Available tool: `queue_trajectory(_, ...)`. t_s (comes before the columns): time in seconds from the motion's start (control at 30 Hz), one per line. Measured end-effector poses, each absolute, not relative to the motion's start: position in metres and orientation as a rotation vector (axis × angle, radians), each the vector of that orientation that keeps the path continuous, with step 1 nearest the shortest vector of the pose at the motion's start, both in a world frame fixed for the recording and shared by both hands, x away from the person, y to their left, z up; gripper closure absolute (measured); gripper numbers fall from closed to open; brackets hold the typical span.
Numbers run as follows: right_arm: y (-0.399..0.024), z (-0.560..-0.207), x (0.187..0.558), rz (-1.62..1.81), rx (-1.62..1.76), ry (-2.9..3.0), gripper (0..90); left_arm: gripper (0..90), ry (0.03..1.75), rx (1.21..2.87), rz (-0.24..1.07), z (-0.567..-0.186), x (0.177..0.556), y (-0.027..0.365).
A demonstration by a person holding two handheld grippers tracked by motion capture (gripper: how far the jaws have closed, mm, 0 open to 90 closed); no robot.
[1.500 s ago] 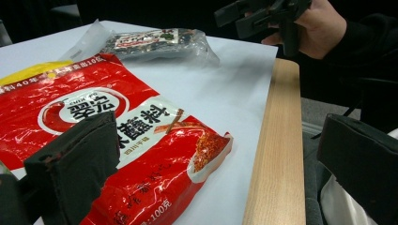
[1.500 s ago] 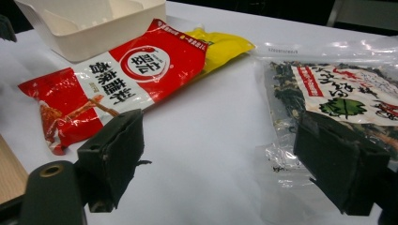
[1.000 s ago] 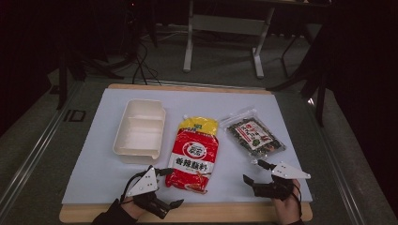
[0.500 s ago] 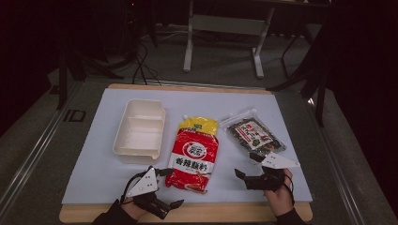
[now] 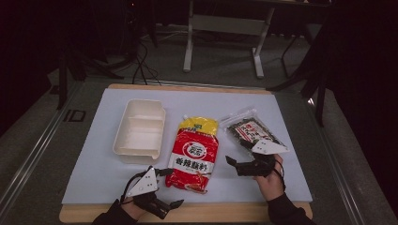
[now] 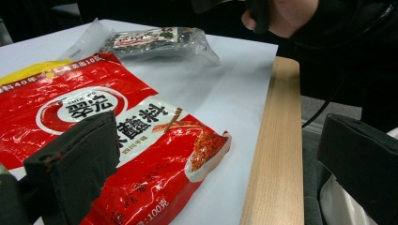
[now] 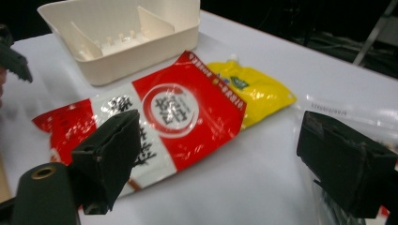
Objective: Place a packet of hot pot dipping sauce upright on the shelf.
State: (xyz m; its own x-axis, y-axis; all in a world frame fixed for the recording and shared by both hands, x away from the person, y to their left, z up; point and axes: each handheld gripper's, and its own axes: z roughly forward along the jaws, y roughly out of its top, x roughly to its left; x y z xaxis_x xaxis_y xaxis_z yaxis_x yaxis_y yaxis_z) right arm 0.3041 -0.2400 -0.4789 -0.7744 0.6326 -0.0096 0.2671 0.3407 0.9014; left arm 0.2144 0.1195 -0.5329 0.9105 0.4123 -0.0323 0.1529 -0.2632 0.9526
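A red and yellow snack bag [image 5: 195,150] lies flat in the middle of the white mat, with a clear bag of dark food [image 5: 251,131] to its right and a cream divided tray [image 5: 139,131] to its left. My left gripper [image 5: 172,187] rests open at the mat's near edge, by the red bag's lower left corner. In the left gripper view the red bag [image 6: 94,112] lies past the wide-apart jaws. My right gripper [image 5: 233,165] is open, pointing left at the red bag's right side. Its own view shows the red bag [image 7: 183,108] and the tray [image 7: 122,33] ahead.
The wooden table edge [image 6: 277,154] runs along the near side of the mat. The clear bag [image 7: 342,112] sits just by my right gripper's right jaw. A metal frame [image 5: 225,28] stands on the floor beyond the table.
My right gripper has swung left from the clear bag's near corner toward the red bag. The left gripper has stayed put.
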Motion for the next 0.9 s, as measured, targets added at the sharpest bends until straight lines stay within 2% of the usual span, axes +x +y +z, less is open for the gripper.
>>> queue_trajectory(0.43,-0.221,-0.471,0.335,1.405,0.821,2.289,9.9,0.7,0.421,1.844,0.257,-0.533,0.215,0.119)
queue_trajectory(0.9,-0.200,-0.485,0.369,1.353,0.881,2.352,13.4,0.7,0.419,1.846,0.252,-0.534,0.215,0.119)
